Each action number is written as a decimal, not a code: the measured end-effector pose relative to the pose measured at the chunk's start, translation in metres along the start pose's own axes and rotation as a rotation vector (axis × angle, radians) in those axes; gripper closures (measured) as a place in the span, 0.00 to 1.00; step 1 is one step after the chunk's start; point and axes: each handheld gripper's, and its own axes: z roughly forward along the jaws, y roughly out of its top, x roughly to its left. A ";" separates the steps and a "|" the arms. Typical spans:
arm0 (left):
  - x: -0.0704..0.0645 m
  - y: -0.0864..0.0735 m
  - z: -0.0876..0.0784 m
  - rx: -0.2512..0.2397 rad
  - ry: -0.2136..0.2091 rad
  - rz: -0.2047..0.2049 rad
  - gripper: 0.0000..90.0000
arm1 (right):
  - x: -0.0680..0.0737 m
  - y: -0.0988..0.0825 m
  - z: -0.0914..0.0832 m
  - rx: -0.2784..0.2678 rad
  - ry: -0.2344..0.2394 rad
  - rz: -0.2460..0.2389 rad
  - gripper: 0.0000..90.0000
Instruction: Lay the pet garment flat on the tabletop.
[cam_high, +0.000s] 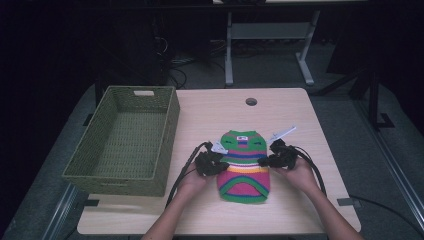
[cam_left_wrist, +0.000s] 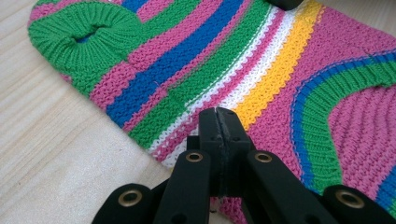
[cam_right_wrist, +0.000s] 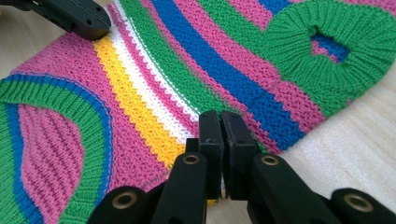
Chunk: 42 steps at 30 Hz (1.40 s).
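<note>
A small knitted sweater (cam_high: 244, 165) with pink, green, blue, white and yellow stripes lies flat on the wooden table (cam_high: 295, 215). My left gripper (cam_high: 223, 161) is at its left edge and my right gripper (cam_high: 263, 161) at its right edge, each held in a hand. In the left gripper view, the left gripper (cam_left_wrist: 219, 113) has its jaws pressed together, tips over the sweater (cam_left_wrist: 280, 70) at its striped edge. In the right gripper view, the right gripper (cam_right_wrist: 220, 115) is likewise shut over the sweater (cam_right_wrist: 140, 93) at its edge. No fabric shows between either pair of jaws.
A green woven basket (cam_high: 169, 125) with nothing in it stands on the table's left side, close to my left hand. A round cable hole (cam_high: 251, 101) sits near the far edge. Beyond the table are a desk frame and cables on a dark floor.
</note>
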 end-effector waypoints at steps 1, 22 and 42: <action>0.000 0.000 0.000 0.000 0.000 -0.001 0.99 | 0.000 0.000 0.000 0.000 0.002 0.000 0.95; 0.005 -0.008 -0.029 -0.105 0.020 -0.065 0.70 | -0.002 -0.002 -0.024 -0.098 0.099 0.007 0.56; 0.004 -0.024 -0.048 -0.169 0.025 -0.145 0.37 | -0.002 -0.019 -0.047 -0.146 0.101 0.008 0.38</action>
